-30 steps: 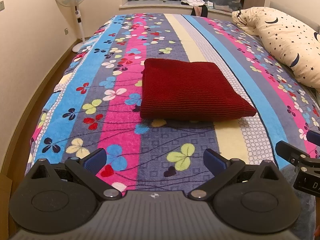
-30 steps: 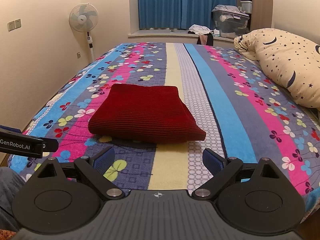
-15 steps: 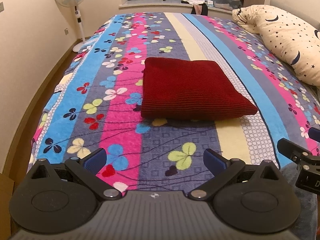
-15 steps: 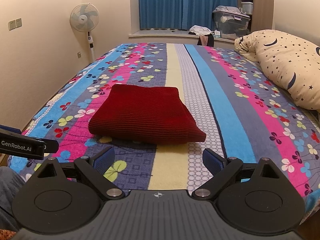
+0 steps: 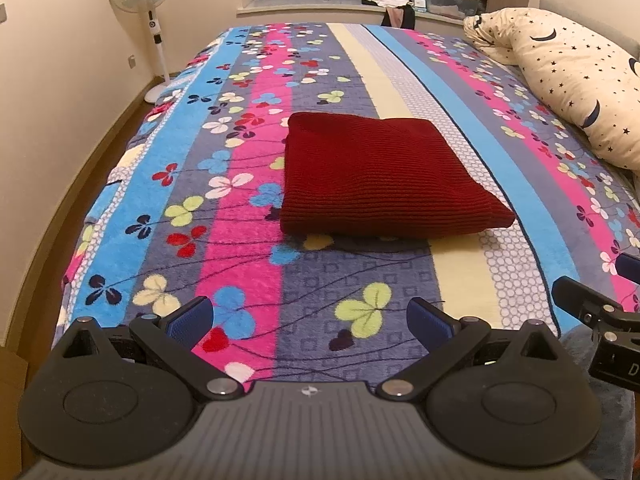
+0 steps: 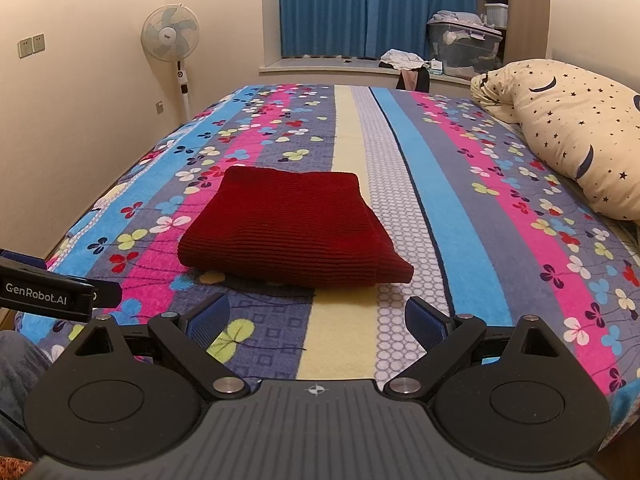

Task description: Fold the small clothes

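A dark red knitted garment (image 5: 384, 178) lies folded into a neat rectangle on the striped flowered bed cover (image 5: 240, 240); it also shows in the right wrist view (image 6: 292, 228). My left gripper (image 5: 310, 316) is open and empty, held above the near end of the bed, well short of the garment. My right gripper (image 6: 316, 318) is open and empty too, to the right of the left one and just short of the garment's near edge. Each gripper shows at the edge of the other's view: the right gripper (image 5: 592, 316), the left gripper (image 6: 52, 292).
A star-and-moon pillow (image 6: 576, 128) lies along the bed's right side. A standing fan (image 6: 174, 44) is by the left wall. Blue curtains (image 6: 352, 8), a storage box (image 6: 464, 50) and loose clothes (image 6: 404, 60) sit at the far window ledge. The bed's left edge drops to the floor (image 5: 100, 152).
Both grippers have drifted very slightly; the garment has not moved and both grippers stay open.
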Motion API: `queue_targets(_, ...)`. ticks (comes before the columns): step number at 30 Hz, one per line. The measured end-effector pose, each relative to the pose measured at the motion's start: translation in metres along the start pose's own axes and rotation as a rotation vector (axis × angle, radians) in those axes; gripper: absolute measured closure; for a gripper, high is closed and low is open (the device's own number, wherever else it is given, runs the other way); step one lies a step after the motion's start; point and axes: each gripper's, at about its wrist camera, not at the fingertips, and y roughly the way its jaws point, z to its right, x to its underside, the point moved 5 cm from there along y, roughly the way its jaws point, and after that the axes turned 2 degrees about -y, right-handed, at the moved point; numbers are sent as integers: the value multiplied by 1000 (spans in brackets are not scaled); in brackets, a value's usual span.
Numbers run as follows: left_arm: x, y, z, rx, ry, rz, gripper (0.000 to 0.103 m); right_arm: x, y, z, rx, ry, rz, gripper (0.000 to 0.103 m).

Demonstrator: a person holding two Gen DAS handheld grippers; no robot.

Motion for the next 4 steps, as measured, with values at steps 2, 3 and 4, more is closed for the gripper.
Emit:
queue_targets(2,0,0,0,-2,-2,1,0,0,0,0,-1,-1,0,8)
queue_targets(3,0,0,0,-5,0,0,0,0,0,1,-2,0,1,8)
queue_targets(4,0,0,0,-7,2,0,0,0,0,0,-1,0,0,8)
